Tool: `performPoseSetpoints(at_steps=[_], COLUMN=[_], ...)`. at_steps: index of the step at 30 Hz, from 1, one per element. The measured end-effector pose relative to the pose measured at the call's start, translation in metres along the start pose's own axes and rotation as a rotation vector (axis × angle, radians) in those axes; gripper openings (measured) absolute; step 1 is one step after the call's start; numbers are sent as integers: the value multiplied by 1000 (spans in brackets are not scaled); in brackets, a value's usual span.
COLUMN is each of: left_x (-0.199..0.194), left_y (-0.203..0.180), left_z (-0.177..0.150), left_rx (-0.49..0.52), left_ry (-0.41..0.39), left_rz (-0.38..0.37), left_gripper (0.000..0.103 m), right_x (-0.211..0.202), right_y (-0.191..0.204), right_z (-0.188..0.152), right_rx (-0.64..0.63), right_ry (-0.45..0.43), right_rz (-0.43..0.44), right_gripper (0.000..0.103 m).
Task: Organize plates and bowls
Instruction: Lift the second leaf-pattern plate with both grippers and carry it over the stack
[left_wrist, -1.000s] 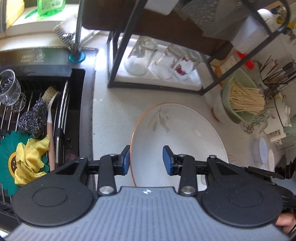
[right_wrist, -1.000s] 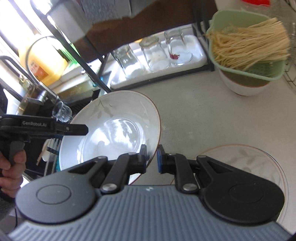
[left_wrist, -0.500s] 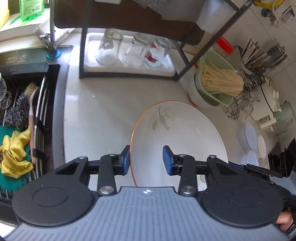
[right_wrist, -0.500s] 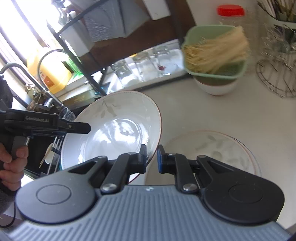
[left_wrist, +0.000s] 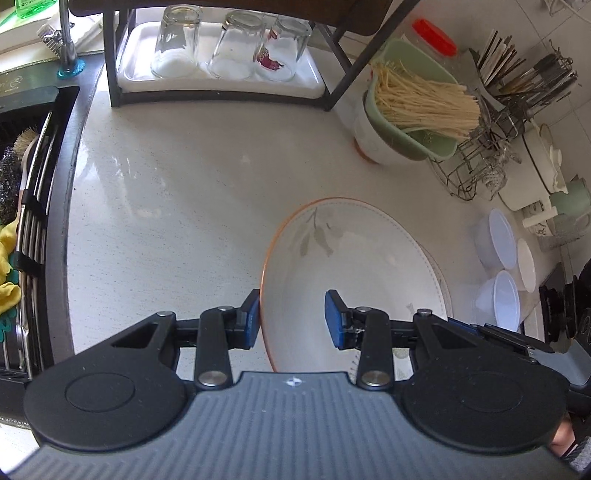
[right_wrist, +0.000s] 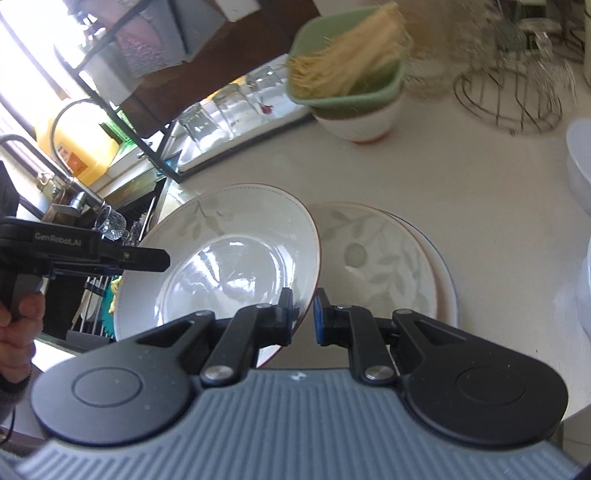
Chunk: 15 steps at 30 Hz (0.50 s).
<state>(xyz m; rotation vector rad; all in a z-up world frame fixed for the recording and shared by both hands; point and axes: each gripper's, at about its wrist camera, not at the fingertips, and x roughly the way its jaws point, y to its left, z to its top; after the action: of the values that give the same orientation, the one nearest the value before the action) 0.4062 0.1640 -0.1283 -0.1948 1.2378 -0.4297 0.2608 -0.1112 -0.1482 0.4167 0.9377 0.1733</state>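
Note:
A white deep plate (left_wrist: 351, 266) with a leaf print and an orange rim hangs tilted above the counter, carried by both grippers. My left gripper (left_wrist: 293, 319) is shut across its left rim, one pad outside and one inside. My right gripper (right_wrist: 303, 310) is shut on the plate's (right_wrist: 229, 266) near right rim. In the right wrist view the left gripper's finger (right_wrist: 147, 258) reaches over the plate's far left edge. A stack of matching plates (right_wrist: 388, 258) lies on the counter just right of the held plate. In the left wrist view the stack (left_wrist: 441, 284) peeks out from under it.
A green basket of pale sticks (left_wrist: 413, 107) sits in a white bowl at the back right. Upturned glasses (left_wrist: 229, 48) stand on a tray under a black rack. A wire holder (left_wrist: 476, 162) and small white bowls (left_wrist: 498, 243) are at the right, and the sink rack (left_wrist: 33, 206) at the left.
Both grippers have carried the plate to the right, away from the sink and across the counter. It now hangs beside the stack of plates. Neither grip has changed.

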Motion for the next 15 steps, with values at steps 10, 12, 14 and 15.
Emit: performPoseSetpoints(at_steps=[10, 12, 14, 15], left_x=[9, 8, 7, 6], left_y=[-12, -15, -19, -21], left_z=[0, -1, -2, -3], left_rx=[-9, -14, -22, -19], left_ry=[-15, -18, -11, -10], left_rz=[68, 81, 95, 103], left_gripper=[41, 41, 41, 41], right_x=[13, 14, 16, 16], right_y=[-16, -16, -19, -21], right_z=[6, 6, 7, 7], right_rx=[-45, -69, -70, -71], right_ry=[28, 32, 39, 44], right_rz=[12, 11, 18, 23], right_gripper=[15, 15, 15, 15])
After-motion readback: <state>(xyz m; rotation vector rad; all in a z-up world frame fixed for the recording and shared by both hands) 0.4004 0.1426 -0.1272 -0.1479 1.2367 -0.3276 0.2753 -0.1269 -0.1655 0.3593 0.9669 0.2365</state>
